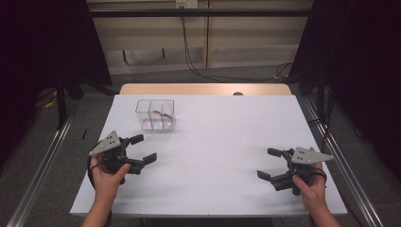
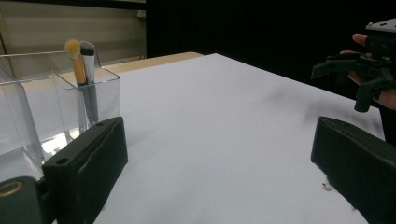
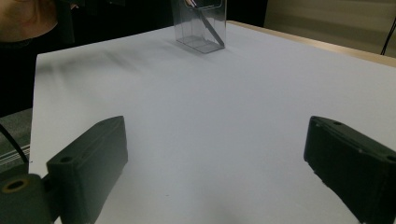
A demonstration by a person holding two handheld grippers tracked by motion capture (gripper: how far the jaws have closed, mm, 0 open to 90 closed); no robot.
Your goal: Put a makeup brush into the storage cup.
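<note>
A clear plastic organizer (image 1: 155, 115) with compartments stands on the white table (image 1: 213, 142), back left of centre. Two makeup brushes (image 2: 82, 65) lean in one compartment, one with a tan tuft and one with a grey tuft. My left gripper (image 1: 143, 148) is held at the table's left, a short way in front of the organizer (image 2: 46, 112), open with nothing between its jaws. My right gripper (image 1: 268, 163) is held at the right side, open and empty. In the right gripper view the organizer (image 3: 201, 25) stands far off across the table.
A wooden strip (image 1: 205, 89) runs along the table's far edge. Cables (image 1: 198, 66) trail on the floor behind. Metal rails (image 1: 42, 161) flank both sides of the table. Black curtains hang left and right.
</note>
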